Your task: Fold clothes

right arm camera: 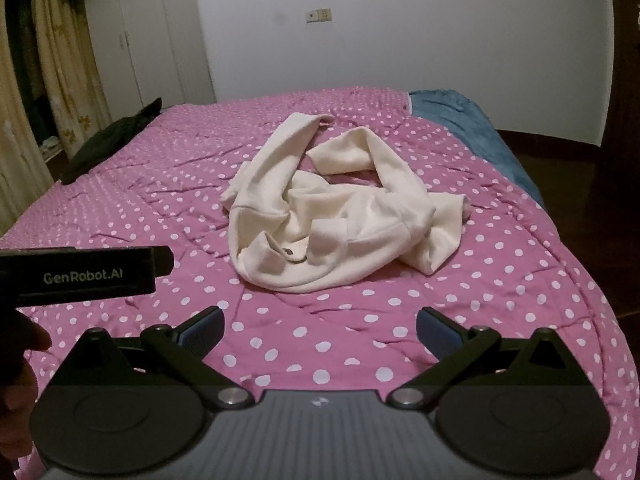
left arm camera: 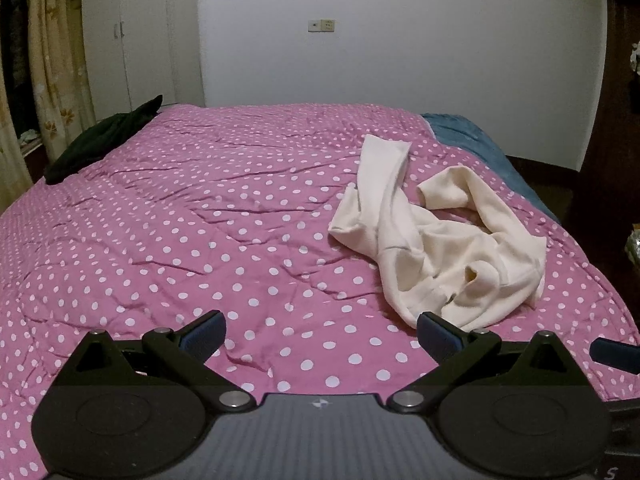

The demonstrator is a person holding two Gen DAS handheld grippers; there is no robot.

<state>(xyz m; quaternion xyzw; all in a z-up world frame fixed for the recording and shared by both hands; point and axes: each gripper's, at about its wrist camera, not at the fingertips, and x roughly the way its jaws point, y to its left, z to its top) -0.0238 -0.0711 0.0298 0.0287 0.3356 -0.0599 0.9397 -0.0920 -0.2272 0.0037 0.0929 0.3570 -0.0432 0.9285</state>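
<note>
**Crumpled cream top on the bed, both tongs spread and empty**

A cream top point(right arm camera: 332, 216) lies in a loose heap on the pink polka-dot quilt point(right arm camera: 160, 200) that covers the bed. It is unfolded: one sleeve runs toward the far wall, the other curls round to the right, and the body is bunched with a small dark tag or button showing near the front. In the left wrist view the same top point(left arm camera: 436, 240) sits to the right of centre, its near hem just beyond the right finger of the left tongs point(left arm camera: 320, 332).

The left tongs are spread wide with nothing between their blue pads point(left arm camera: 204, 332). The right tongs point(right arm camera: 320, 328) are likewise wide apart and hold nothing, hovering over bare quilt in front of the heap. In the right wrist view, the body of the left gripper, marked "GenRobot.AI", juts in from the left edge, beside the top but apart from it.

A dark garment point(left arm camera: 104, 140) lies at the bed's far left edge, well apart from the top. A blue blanket point(right arm camera: 472, 128) shows at the far right corner, past the quilt's edge. Behind the bed stand a white wall with a socket plate point(left arm camera: 321, 25), white wardrobe doors point(left arm camera: 132, 40) and a floral curtain point(left arm camera: 52, 60) on the left. Nothing lies between either tongs and the top.
</note>
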